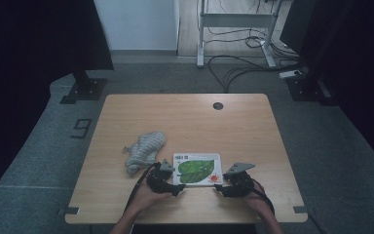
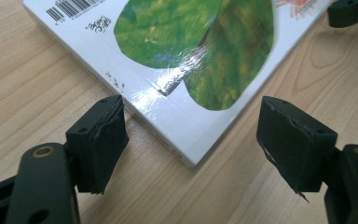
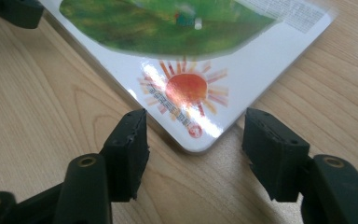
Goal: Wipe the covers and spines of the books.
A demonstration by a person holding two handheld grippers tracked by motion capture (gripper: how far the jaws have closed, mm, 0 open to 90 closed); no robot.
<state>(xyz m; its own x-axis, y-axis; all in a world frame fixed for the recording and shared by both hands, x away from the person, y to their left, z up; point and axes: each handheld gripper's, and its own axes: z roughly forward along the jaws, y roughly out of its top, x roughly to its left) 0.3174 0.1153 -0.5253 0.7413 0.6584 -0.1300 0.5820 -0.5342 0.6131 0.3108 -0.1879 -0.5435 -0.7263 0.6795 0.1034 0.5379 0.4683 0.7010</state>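
A: Grippers first. Our left gripper has its jaws apart, one to each side of the near left corner of the flat white board book with the green leaf and orange sun on its cover; the left pad is just at the book's edge, no clamp that we can see.

B: Right gripper? Jaws apart too, straddling the sun corner, not pressing.

A: Book lies flat on the light wooden table, near edge, between both hands. Knitted grey-white cloth bundle sits just to its left.

B: So we call it the approach-to-grasp step. Next move probably needs both pairs of jaws to close on the corners evenly, or the book will skid.
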